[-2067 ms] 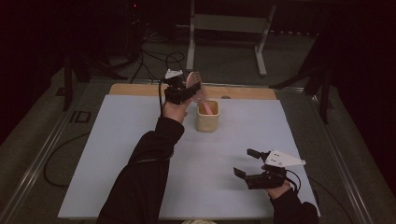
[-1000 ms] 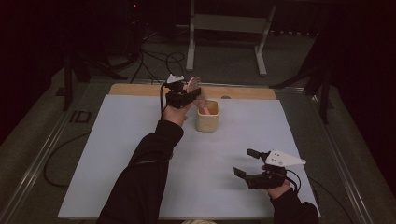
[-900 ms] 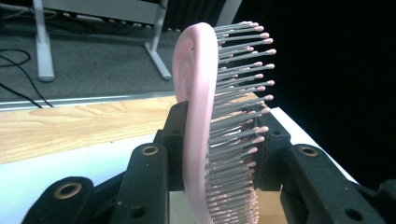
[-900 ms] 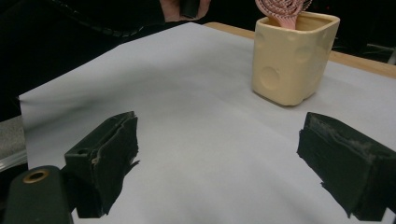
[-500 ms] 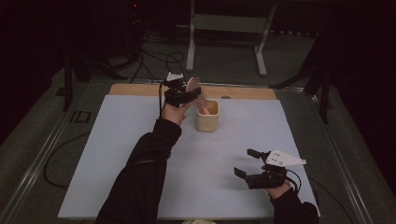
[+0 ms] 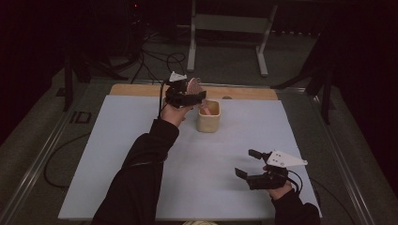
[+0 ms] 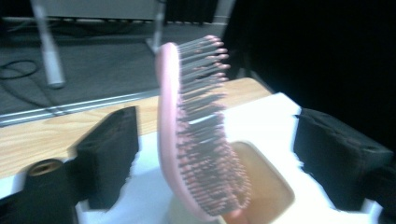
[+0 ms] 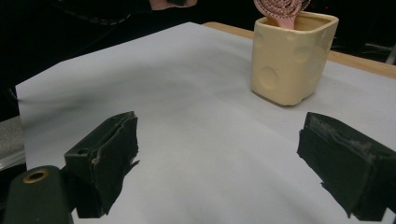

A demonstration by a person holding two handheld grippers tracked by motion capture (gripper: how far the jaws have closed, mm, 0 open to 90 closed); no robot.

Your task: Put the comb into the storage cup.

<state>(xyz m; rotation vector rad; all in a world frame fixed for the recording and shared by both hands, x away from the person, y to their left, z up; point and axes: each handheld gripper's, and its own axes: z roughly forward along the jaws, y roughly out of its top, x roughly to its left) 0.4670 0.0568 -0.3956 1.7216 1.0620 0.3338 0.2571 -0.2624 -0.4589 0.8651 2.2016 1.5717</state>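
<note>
From the high view, the left gripper (image 6: 187, 96) hovers at the far side of the white table (image 6: 117, 154), just beside the cream cup (image 6: 209, 117), with the pink hairbrush (image 6: 195, 86) standing up out of that cup next to it. The right gripper (image 6: 251, 164) sits near the front right of the table, well apart from the cup, jaws spread with nothing between them. Over to the left gripper view: its jaws have just been opening, and the hairbrush (image 7: 196, 135) stands between them, bristles facing right, clear of both pads, its lower end down in the cup (image 7: 261, 186). In the right gripper view, the jaws gape over bare table (image 8: 196, 140), the cup (image 8: 292, 56) ahead with the brush (image 8: 278, 9) poking out.
</note>
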